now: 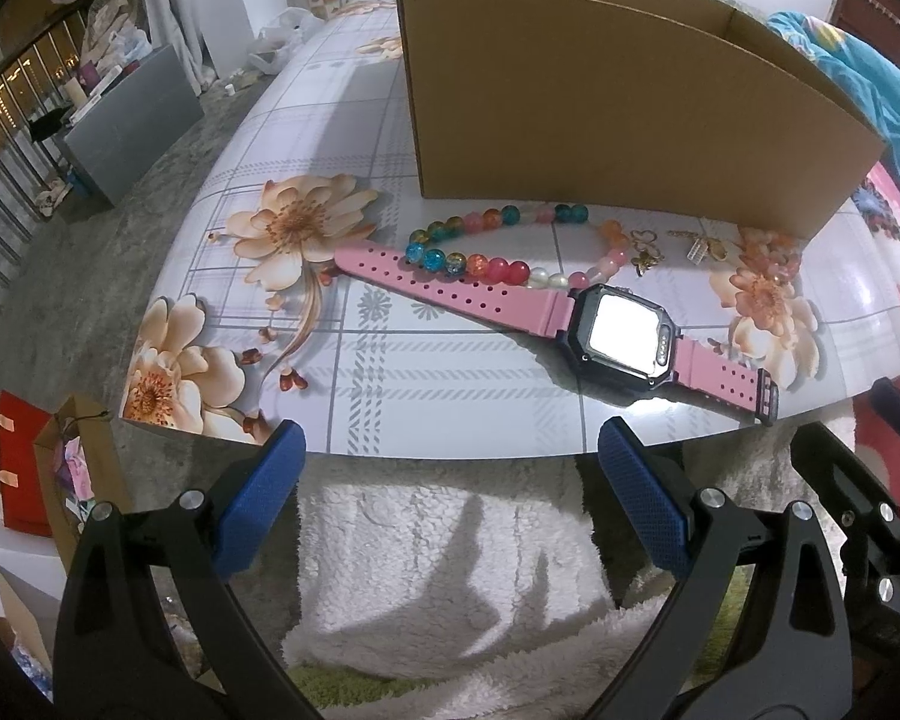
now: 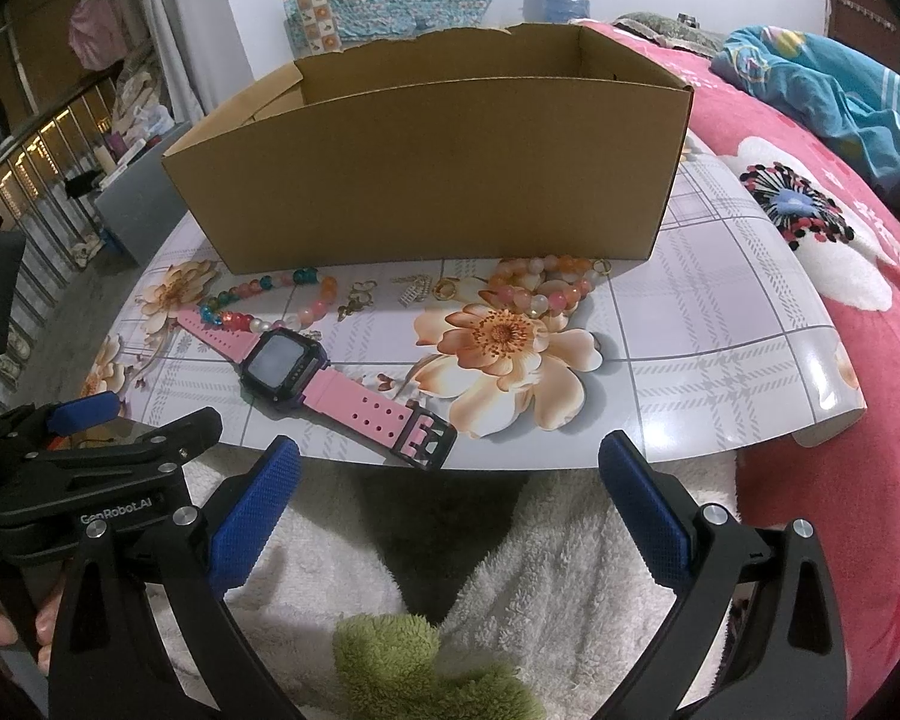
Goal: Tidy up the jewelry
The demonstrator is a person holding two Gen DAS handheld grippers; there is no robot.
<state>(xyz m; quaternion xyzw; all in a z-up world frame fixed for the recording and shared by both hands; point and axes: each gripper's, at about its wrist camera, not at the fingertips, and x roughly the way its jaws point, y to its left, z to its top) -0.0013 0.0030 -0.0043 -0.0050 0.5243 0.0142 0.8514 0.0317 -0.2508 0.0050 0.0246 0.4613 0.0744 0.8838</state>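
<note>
A pink-strapped watch [image 1: 618, 333] [image 2: 282, 360] with a black square face lies flat near the table's front edge. Behind it lies a multicoloured bead bracelet [image 1: 480, 240] [image 2: 270, 300], then small gold charms [image 1: 648, 249] [image 2: 360, 294] and a pink-orange bead bracelet [image 2: 546, 288]. An open cardboard box [image 1: 600, 120] [image 2: 438, 180] stands behind them all. My left gripper [image 1: 450, 510] hangs open before the table edge, holding nothing. My right gripper [image 2: 450, 510] is likewise open and empty, and the left gripper [image 2: 84, 414] shows at its left side.
The flowered table top [image 1: 390, 360] [image 2: 690, 348] rests above a white fluffy blanket [image 1: 438, 570] [image 2: 540, 570]. A red flowered bedspread [image 2: 840, 420] and a blue quilt [image 2: 822, 78] lie to the right. Paper bags [image 1: 24, 468] and a grey box [image 1: 132, 114] stand on the floor at left.
</note>
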